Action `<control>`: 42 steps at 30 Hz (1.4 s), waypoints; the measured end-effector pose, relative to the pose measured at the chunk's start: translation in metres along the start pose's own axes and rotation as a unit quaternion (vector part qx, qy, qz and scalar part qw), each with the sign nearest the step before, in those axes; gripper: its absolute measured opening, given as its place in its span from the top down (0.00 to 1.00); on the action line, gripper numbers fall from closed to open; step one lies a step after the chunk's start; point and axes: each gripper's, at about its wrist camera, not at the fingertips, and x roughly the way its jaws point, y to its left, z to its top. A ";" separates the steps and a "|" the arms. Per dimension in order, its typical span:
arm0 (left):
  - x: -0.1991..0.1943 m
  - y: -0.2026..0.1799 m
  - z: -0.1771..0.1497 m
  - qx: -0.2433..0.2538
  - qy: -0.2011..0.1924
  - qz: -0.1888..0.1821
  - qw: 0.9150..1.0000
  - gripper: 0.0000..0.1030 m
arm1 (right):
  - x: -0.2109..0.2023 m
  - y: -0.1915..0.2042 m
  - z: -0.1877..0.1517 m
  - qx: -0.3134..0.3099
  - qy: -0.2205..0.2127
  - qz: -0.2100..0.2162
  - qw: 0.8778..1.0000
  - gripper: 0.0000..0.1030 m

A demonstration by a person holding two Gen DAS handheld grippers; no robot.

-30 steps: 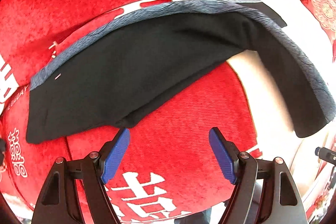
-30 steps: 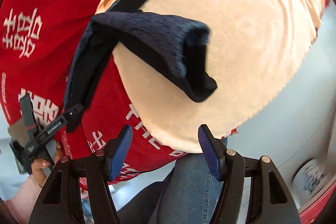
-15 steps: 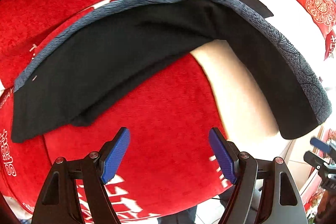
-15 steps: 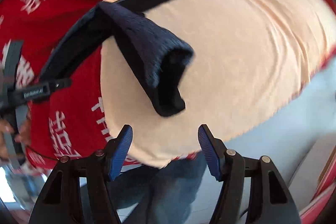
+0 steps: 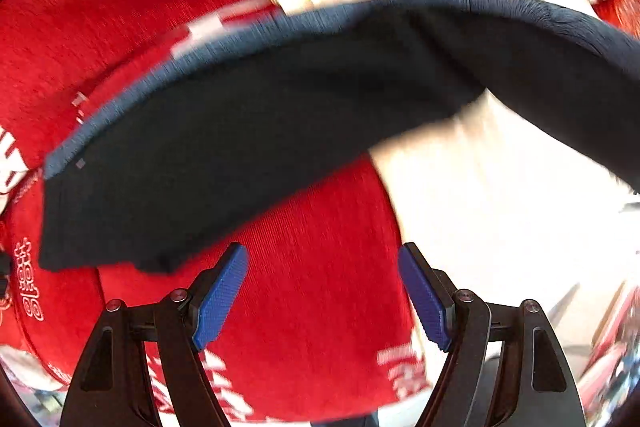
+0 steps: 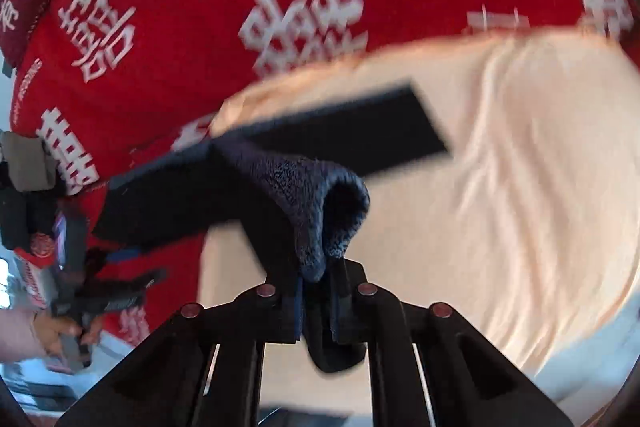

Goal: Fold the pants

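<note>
My right tongs (image 6: pixel 316 301), apart a moment earlier, had clamped a pants (image 5: pixel 248 147) leg end lying on the cream cloth (image 6: pixel 520 187). My left tongs (image 5: pixel 322 297) hung apart, just short of the hem ahead, so the fold could begin.

Left tool (image 5: pixel 323 291) agape, apparently just short of pants (image 5: pixel 240 155).

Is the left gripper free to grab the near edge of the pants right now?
Probably yes. The left gripper is open and empty, and only bare red cloth lies between it and the pants edge.
</note>
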 end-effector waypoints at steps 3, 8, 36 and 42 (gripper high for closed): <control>0.009 0.001 0.034 -0.029 -0.009 0.021 0.999 0.24 | 0.043 -0.048 0.086 -0.017 0.005 -0.083 0.996 0.62; 0.025 0.004 0.065 -0.083 -0.016 0.042 0.996 0.24 | 0.060 -0.102 0.071 0.148 0.017 0.025 0.989 0.60; 0.101 0.046 0.160 -0.175 -0.057 0.078 0.980 0.21 | 0.218 0.018 0.100 -0.066 0.091 0.050 0.992 0.78; 0.099 0.101 0.170 -0.230 -0.051 0.123 0.964 0.11 | 0.225 -0.038 0.150 -0.012 0.057 -0.053 0.997 0.77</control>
